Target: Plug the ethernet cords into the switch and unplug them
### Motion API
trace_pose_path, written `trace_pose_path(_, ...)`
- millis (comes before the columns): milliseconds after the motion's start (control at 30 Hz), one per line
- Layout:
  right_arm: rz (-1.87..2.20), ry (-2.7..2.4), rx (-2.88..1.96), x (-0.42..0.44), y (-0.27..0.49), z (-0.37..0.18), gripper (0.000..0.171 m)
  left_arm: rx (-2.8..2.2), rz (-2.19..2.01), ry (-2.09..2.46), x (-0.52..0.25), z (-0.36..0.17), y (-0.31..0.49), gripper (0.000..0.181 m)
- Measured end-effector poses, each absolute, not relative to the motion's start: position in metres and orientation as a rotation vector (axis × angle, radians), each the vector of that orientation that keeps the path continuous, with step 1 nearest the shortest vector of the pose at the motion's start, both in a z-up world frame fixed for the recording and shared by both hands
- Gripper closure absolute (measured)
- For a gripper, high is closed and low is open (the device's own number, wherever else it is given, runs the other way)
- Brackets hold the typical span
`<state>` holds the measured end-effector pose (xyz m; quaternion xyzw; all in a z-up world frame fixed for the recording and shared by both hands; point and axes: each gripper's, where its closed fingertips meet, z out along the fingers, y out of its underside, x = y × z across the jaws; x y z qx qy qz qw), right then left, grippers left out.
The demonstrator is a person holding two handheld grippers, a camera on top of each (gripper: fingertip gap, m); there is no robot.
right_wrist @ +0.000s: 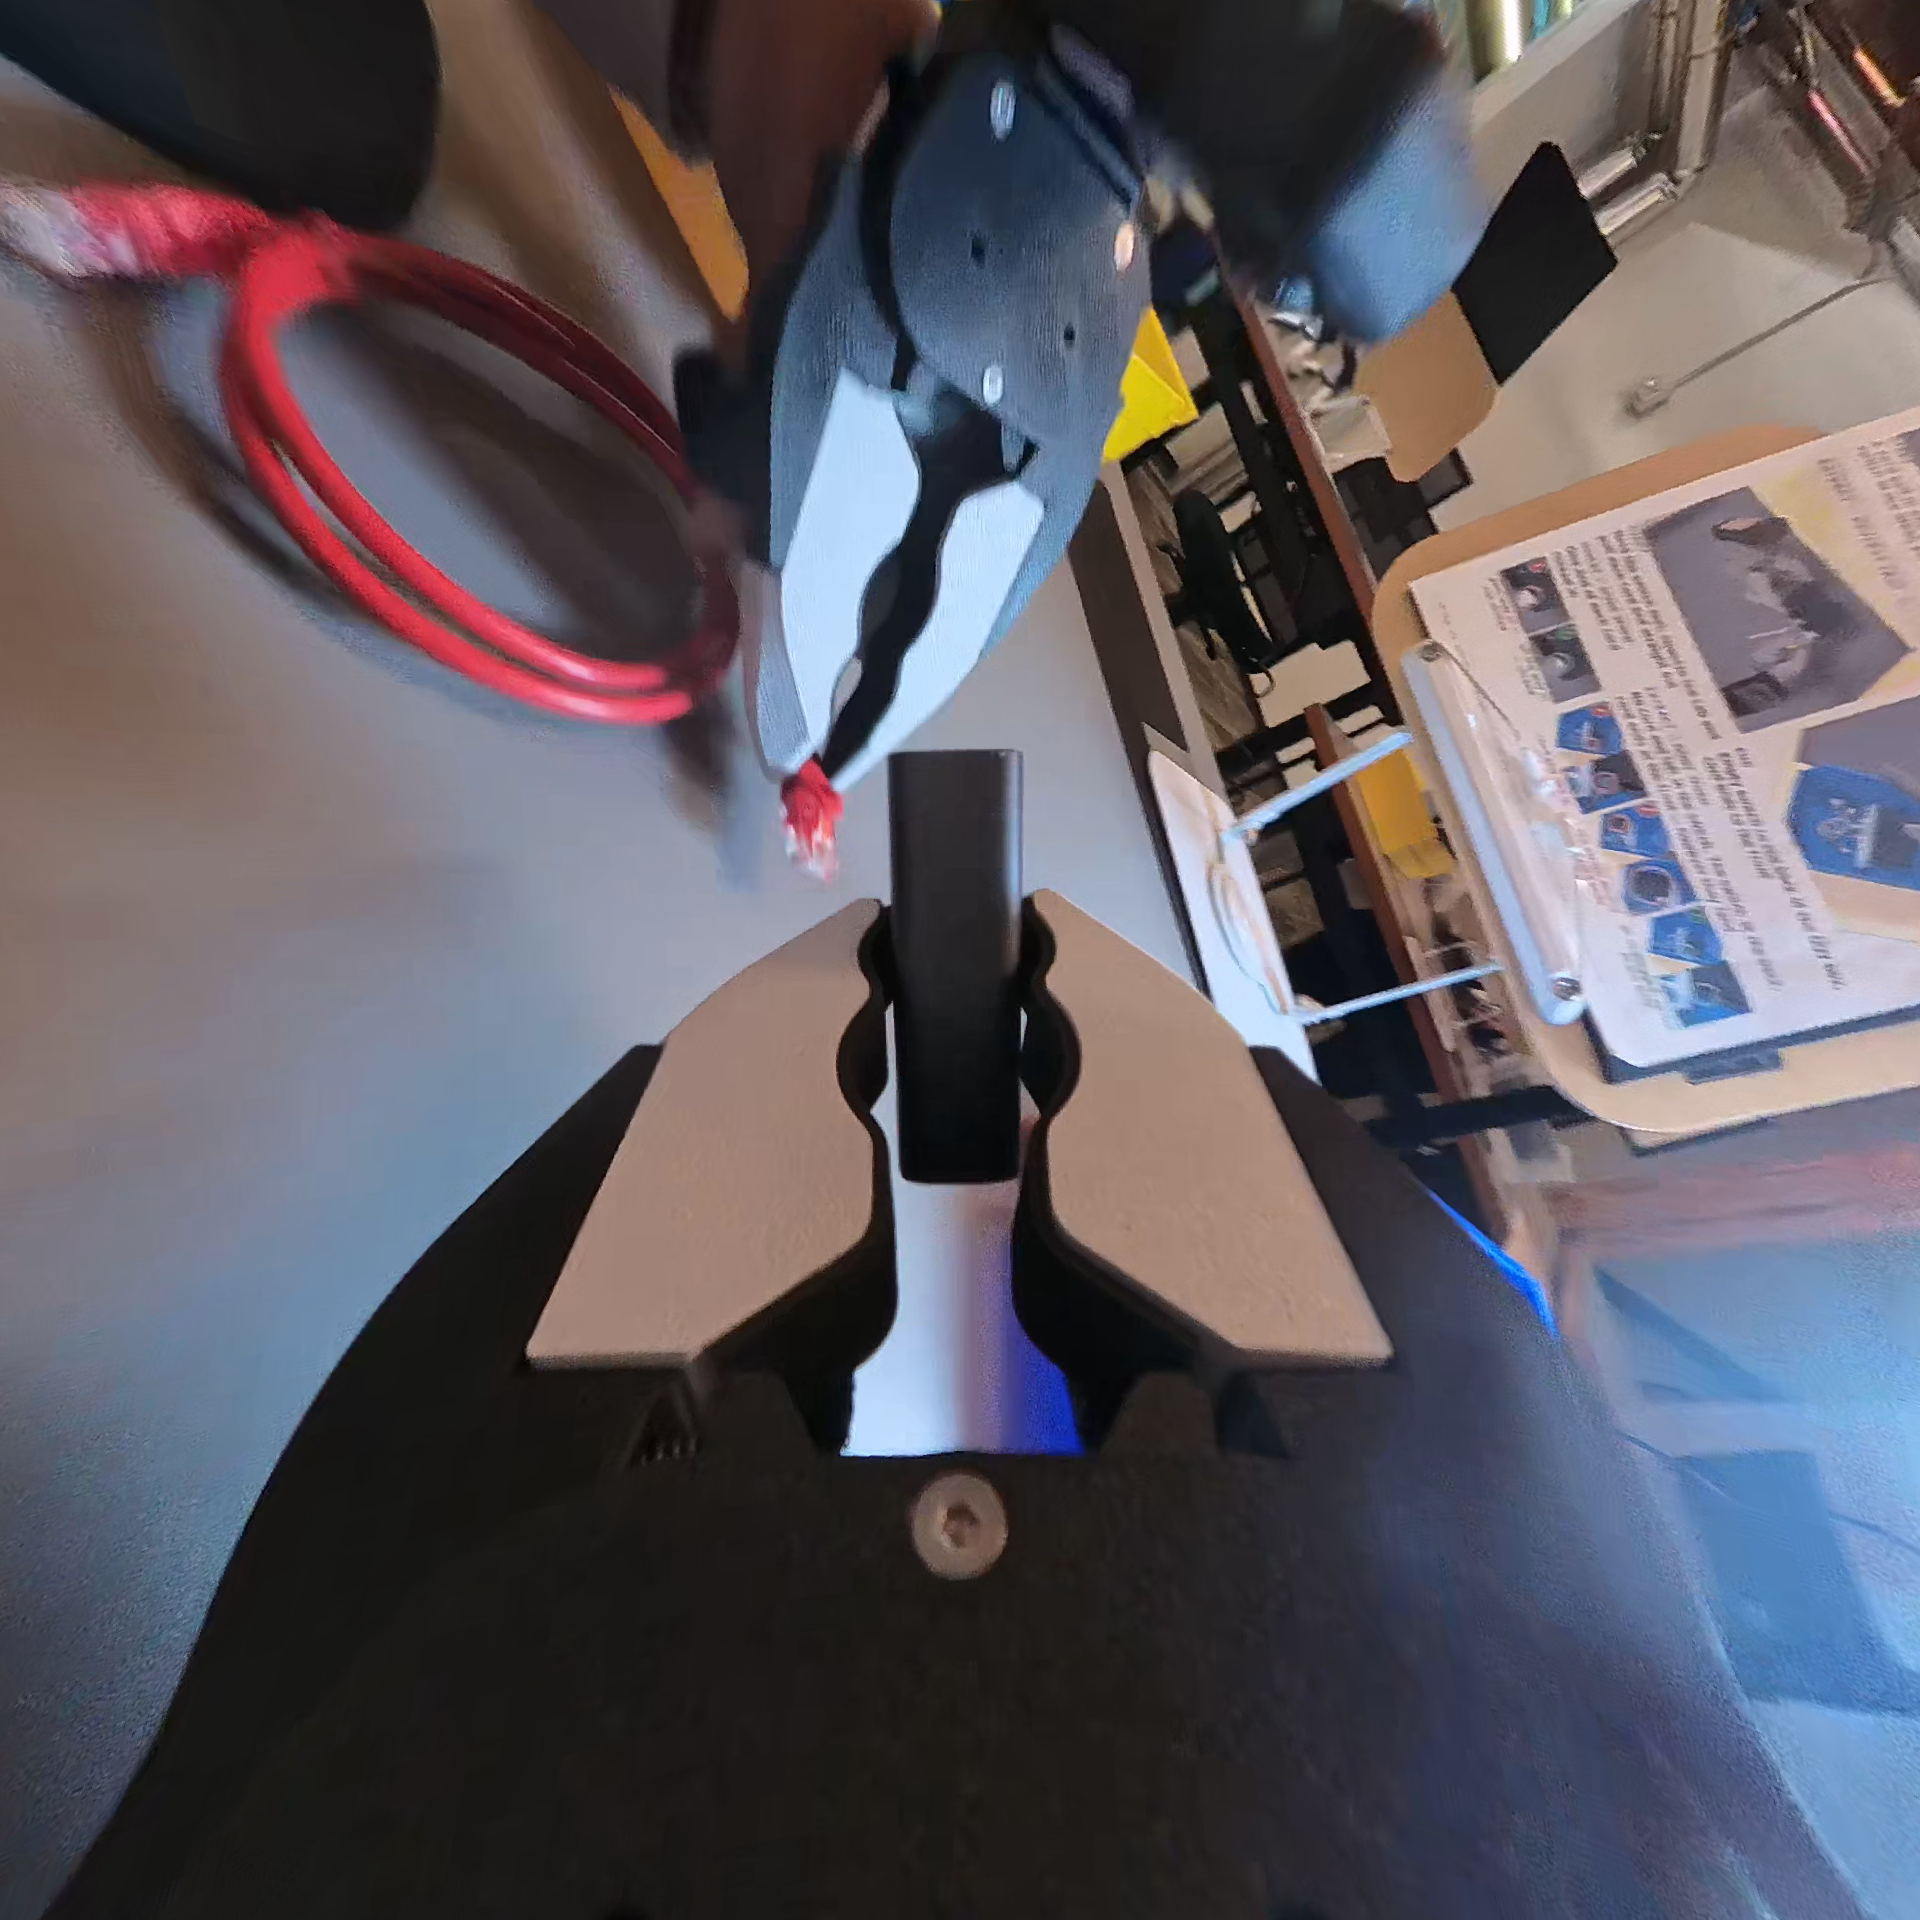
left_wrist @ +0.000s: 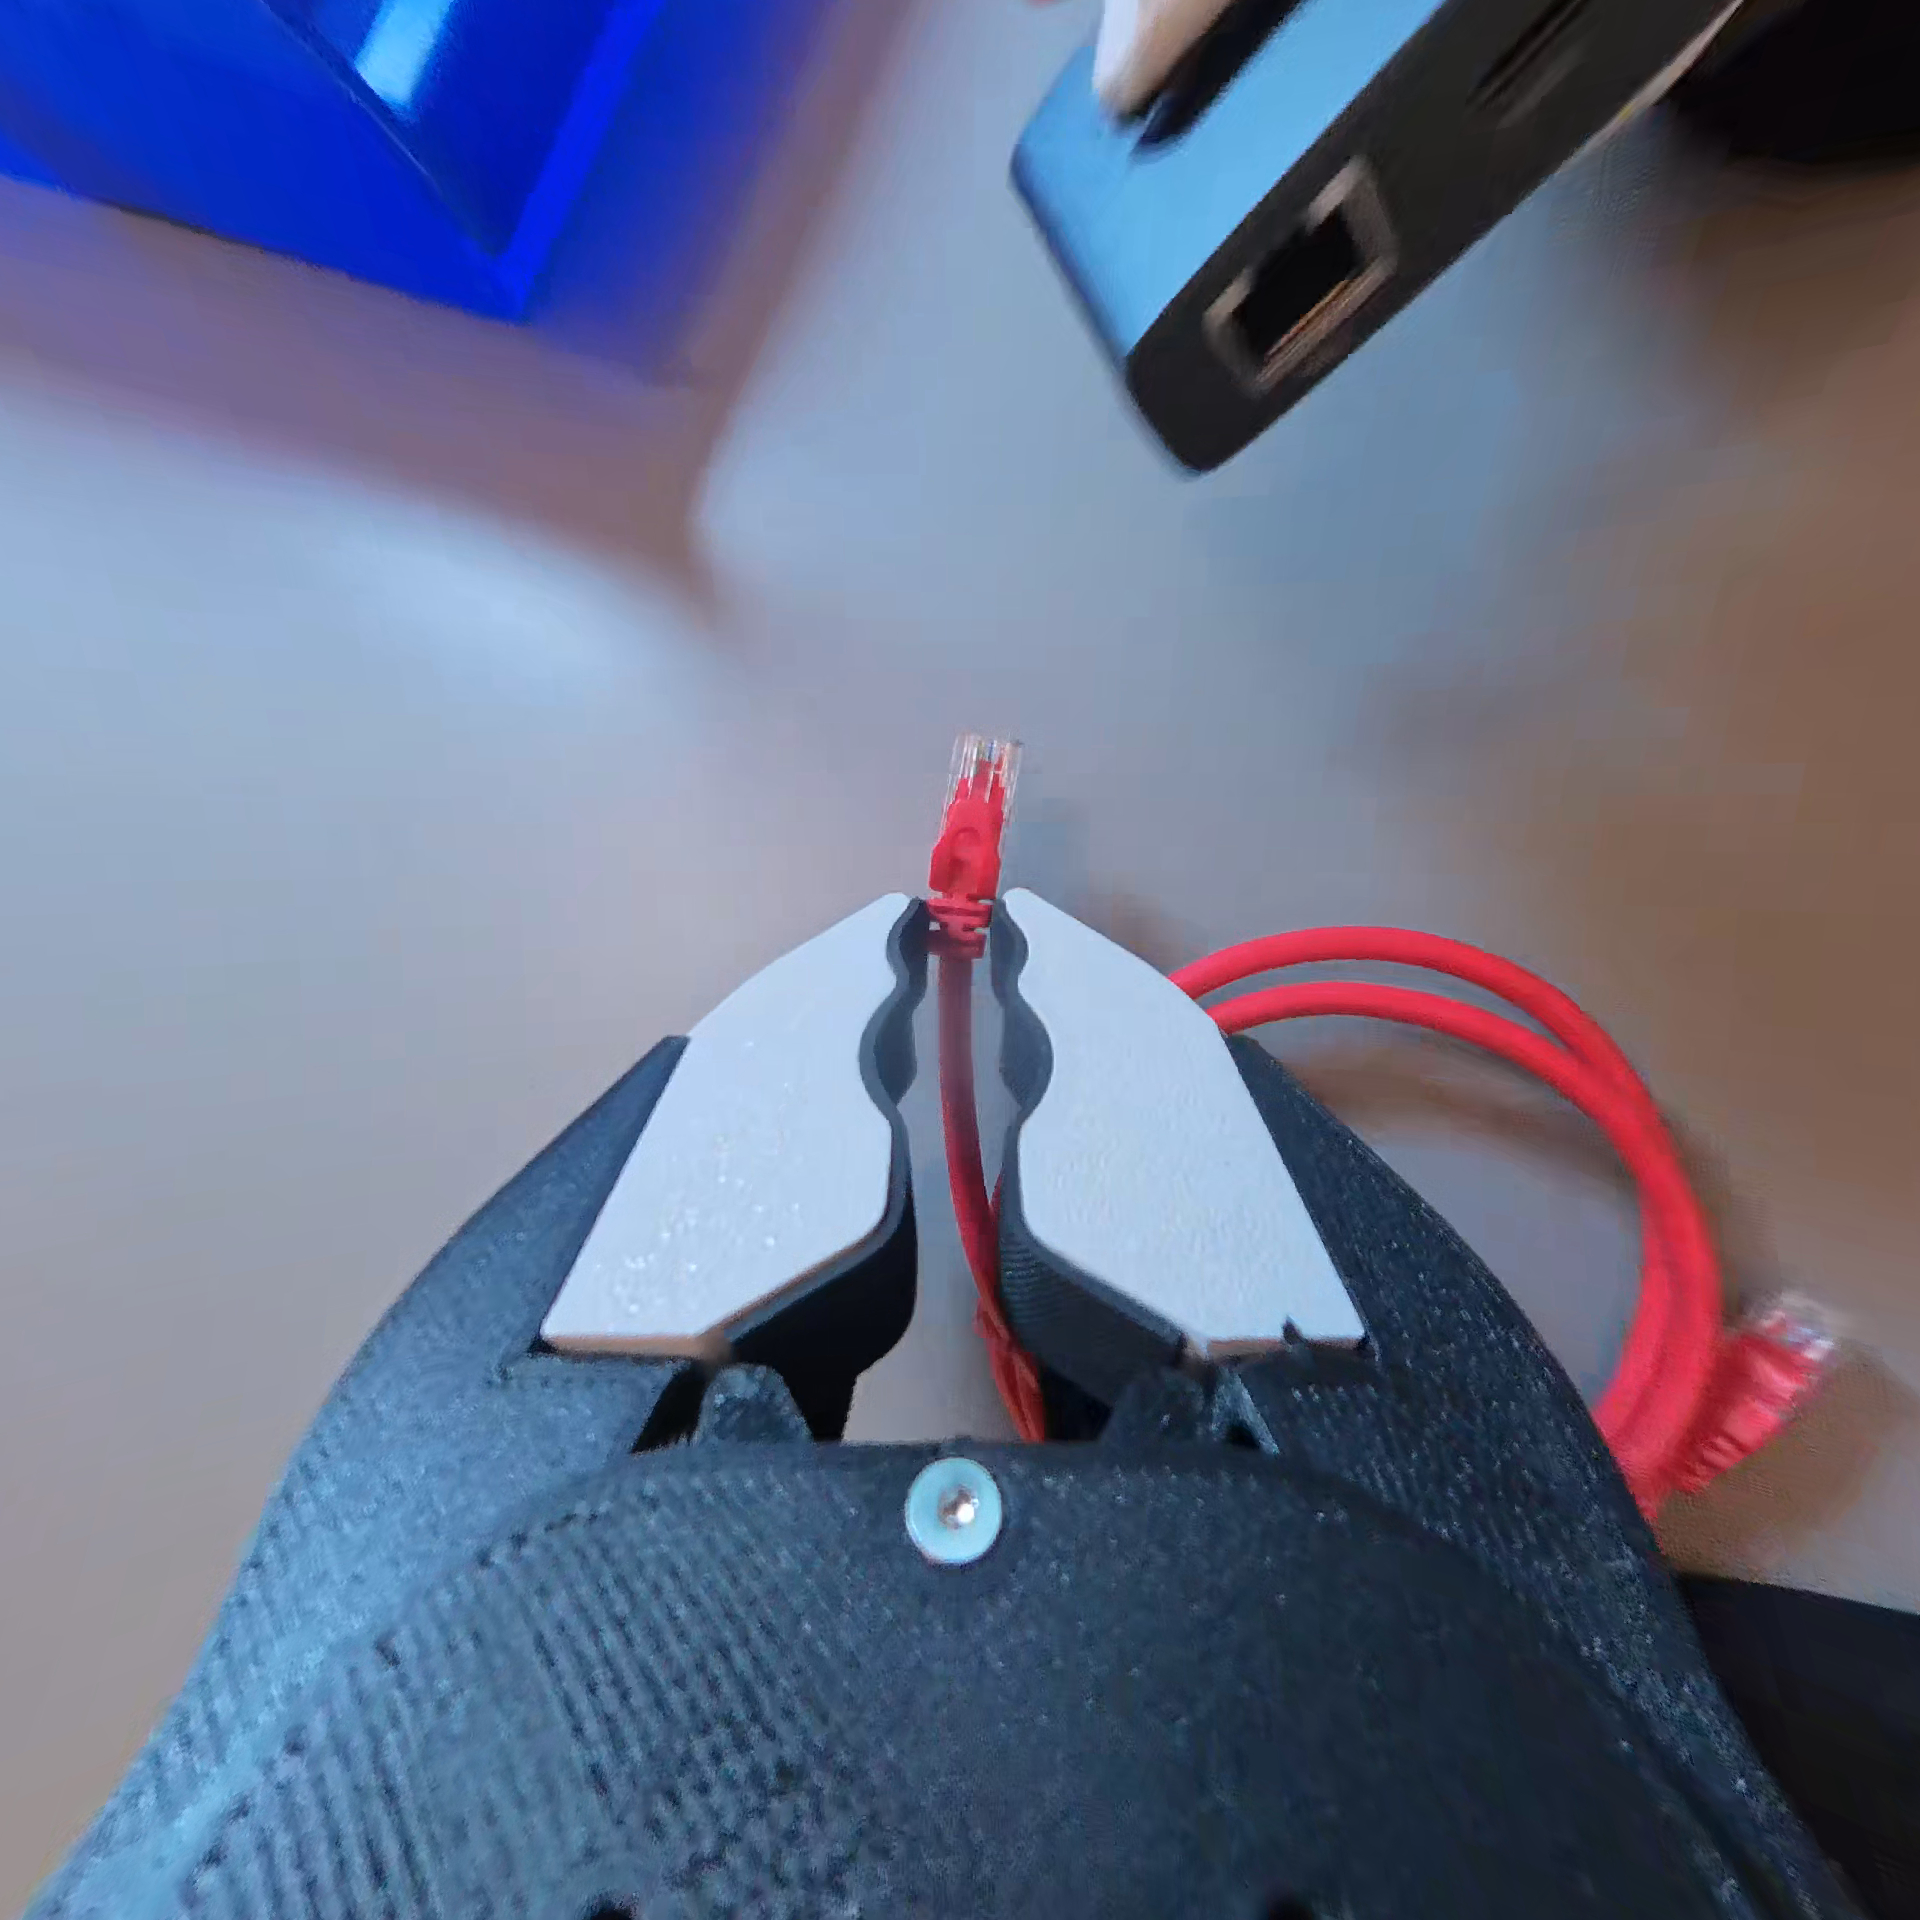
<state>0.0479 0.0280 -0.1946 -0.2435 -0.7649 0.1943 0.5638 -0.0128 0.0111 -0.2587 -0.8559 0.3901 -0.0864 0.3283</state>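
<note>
My left gripper (left_wrist: 962, 906) is shut on a red ethernet cord just behind its clear plug (left_wrist: 977, 800), which points forward above the grey table. The cord's loops (left_wrist: 1538, 1049) trail to the right, and its other plug (left_wrist: 1766, 1361) hangs free. The dark switch (left_wrist: 1278, 239) is at the upper right, held off the table, with one open port (left_wrist: 1309, 301) facing me. My right gripper (right_wrist: 954, 920) is shut on that switch (right_wrist: 954, 935), seen end-on. The left gripper (right_wrist: 831, 774) also shows in the right wrist view with the red plug (right_wrist: 810, 816) just left of the switch, apart from it.
A blue bin (left_wrist: 312, 135) stands at the upper left of the grey table (left_wrist: 416, 727). In the right wrist view, the table's edge (right_wrist: 1132, 644) runs on the right, with a printed sheet on a wooden board (right_wrist: 1683, 748) and chairs and desks beyond. About 9 cm separates my left fingertips from my right.
</note>
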Motion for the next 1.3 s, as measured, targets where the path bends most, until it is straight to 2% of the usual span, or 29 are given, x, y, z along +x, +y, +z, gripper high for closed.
trace_pose_path(200,0.178,-1.762,-0.476,0.043,0.046,-0.198,0.150,-2.196,-0.397,0.852,0.005,-0.222,0.008,0.170)
trace_pose_path(633,-0.209,-1.807,-0.256,0.034,0.047,-0.221,0.150,-2.306,-0.465,0.772,0.013,-0.241,0.009,0.170)
trace_pose_path(833,-0.224,-1.810,-0.222,0.033,0.042,-0.224,0.150,-2.331,-0.474,0.772,0.012,-0.246,0.007,0.170)
trace_pose_path(1300,0.069,-1.912,-0.098,0.047,0.000,-0.232,0.150,-2.304,-0.665,1.052,0.030,-0.250,-0.028,0.171)
